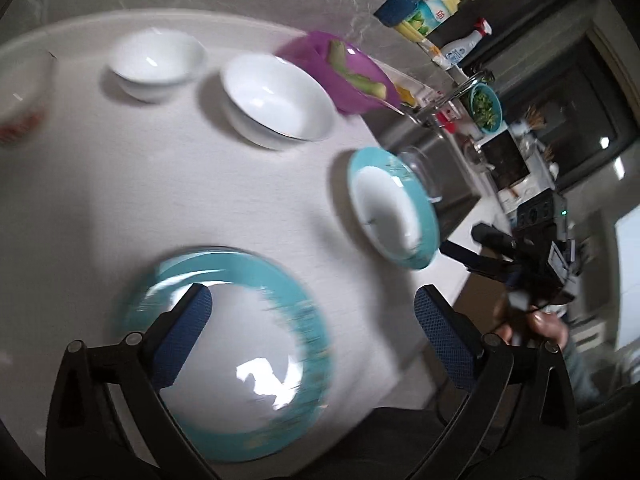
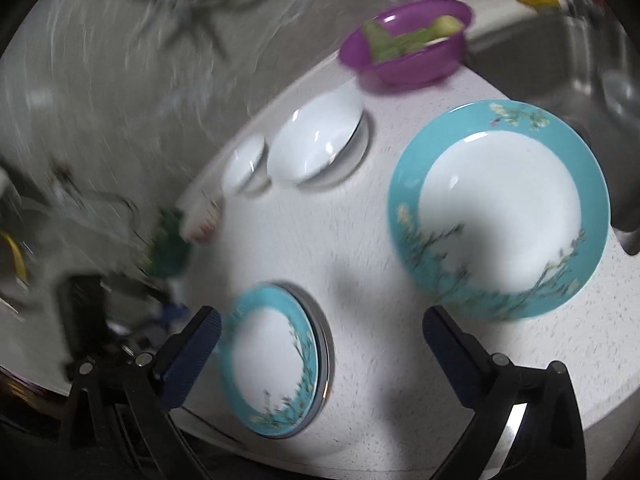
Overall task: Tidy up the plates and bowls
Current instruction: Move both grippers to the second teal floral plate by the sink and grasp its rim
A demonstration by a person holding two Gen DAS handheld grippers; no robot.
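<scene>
Both tongs gape wide with nothing between the pads: left gripper (image 1: 312, 334) hangs over the near teal-rimmed white ceramic plate (image 1: 236, 344), right gripper (image 2: 320, 350) over the white speckled round tabletop (image 2: 360, 248) between two plates, neither touching anything.

Tabletop carries everything. Near plate in the left view sits at the table's near edge, blurred; in the right wrist view it looks like a stack, several rims showing under the top plate (image 2: 276, 360).

Second teal-rimmed white plate with flower-branch print (image 2: 496, 208) lies apart from the stack, near the steel sink (image 2: 560, 60).

Large plain white ceramic bowl (image 1: 276, 100) stands upright further back, just beside a smaller white ceramic bowl (image 1: 156, 62); not touching.

Purple plastic bowl with green vegetable pieces (image 1: 340, 72) sits behind the large white bowl, close to the sink edge.

White bowl with red pattern (image 1: 20, 96) at the far left edge, partly cut off.

Person's hand (image 1: 536, 324) holds the other gripper's handle at right.
</scene>
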